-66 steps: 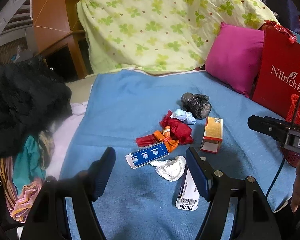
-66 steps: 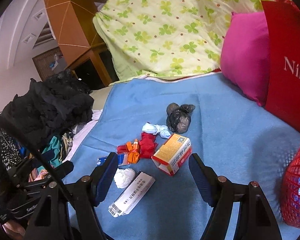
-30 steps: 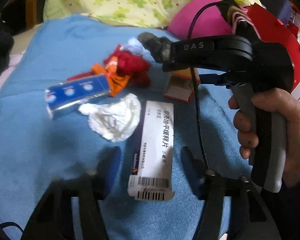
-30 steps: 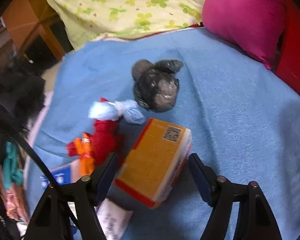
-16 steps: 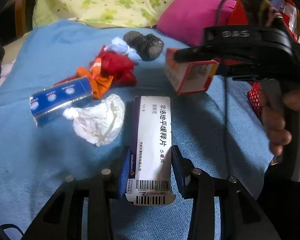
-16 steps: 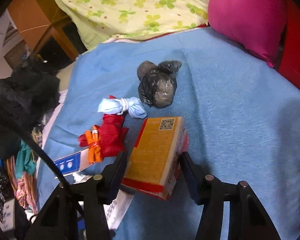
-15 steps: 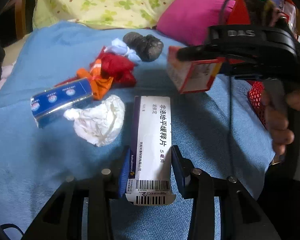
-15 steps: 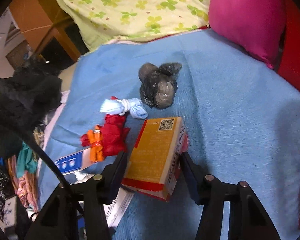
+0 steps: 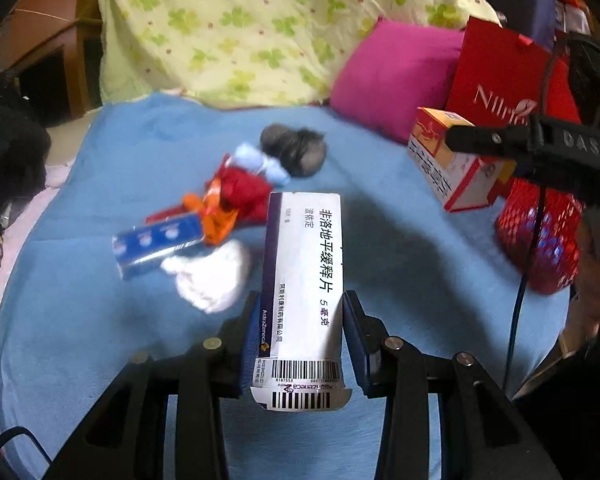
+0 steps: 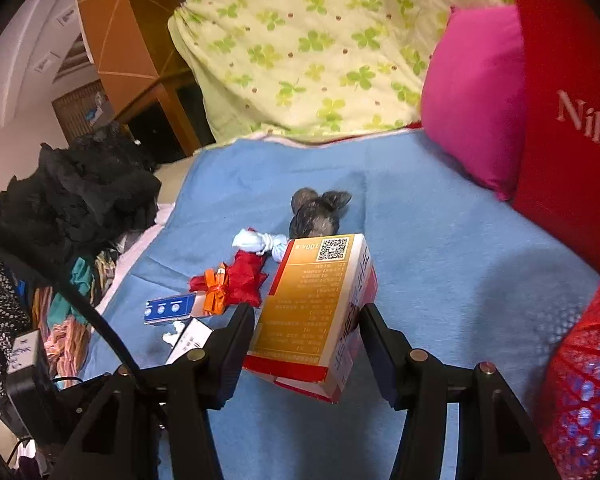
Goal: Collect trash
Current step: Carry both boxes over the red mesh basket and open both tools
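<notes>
My left gripper [image 9: 302,336] is shut on a long white medicine box [image 9: 304,276] and holds it above the blue blanket [image 9: 380,248]. My right gripper [image 10: 308,332] is shut on an orange and white box [image 10: 312,312], also lifted; that box shows at the right in the left wrist view [image 9: 448,168]. On the blanket lie a blue box [image 9: 156,244], a white crumpled tissue [image 9: 212,276], red and orange wrappers [image 9: 236,196], a pale blue knotted bag [image 9: 260,164] and a dark tied bag [image 9: 296,148].
A red mesh basket [image 9: 540,236] stands at the right by a red paper bag [image 9: 504,80] and a pink pillow [image 9: 392,76]. A green-flowered quilt [image 9: 260,28] lies behind. Dark clothes [image 10: 76,196] pile at the left.
Both grippers have closed on their boxes and lifted them off the blanket. The views have pulled back and up from the trash pile.
</notes>
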Demonstrator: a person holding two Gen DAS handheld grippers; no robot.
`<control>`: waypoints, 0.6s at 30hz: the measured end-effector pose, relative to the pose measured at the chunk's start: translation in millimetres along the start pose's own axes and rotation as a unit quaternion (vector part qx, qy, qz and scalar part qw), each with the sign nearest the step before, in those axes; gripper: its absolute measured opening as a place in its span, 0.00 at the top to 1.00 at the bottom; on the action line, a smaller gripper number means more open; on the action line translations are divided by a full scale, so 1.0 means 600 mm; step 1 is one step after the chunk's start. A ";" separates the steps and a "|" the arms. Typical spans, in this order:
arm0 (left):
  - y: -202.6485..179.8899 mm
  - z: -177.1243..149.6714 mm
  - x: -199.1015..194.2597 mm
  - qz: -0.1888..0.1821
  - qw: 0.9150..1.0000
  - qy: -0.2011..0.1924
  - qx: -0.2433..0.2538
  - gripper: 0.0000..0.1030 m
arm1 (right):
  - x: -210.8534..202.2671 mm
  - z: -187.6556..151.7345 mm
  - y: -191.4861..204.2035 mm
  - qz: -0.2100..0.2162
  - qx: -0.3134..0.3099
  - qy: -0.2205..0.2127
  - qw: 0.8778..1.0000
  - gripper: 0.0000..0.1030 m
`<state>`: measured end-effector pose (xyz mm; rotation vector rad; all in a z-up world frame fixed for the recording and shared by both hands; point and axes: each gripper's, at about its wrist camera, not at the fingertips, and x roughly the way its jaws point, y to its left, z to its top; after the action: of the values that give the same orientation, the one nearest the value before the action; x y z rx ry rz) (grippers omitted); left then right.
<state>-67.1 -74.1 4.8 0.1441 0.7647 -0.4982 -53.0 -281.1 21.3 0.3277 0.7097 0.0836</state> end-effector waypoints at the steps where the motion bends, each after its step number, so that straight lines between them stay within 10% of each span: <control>1: -0.013 0.010 -0.003 0.011 1.000 -0.002 0.005 0.60 | -0.016 0.001 -0.004 0.004 0.001 -0.011 1.000 0.44; 18: -0.232 0.162 -0.109 0.082 0.981 -0.117 0.128 0.60 | -0.264 0.012 -0.082 -0.014 0.027 -0.182 0.983 0.44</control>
<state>-113.2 -200.1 127.5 0.3780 0.4521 -0.4464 -169.8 -359.0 109.6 0.3720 0.3532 -0.0234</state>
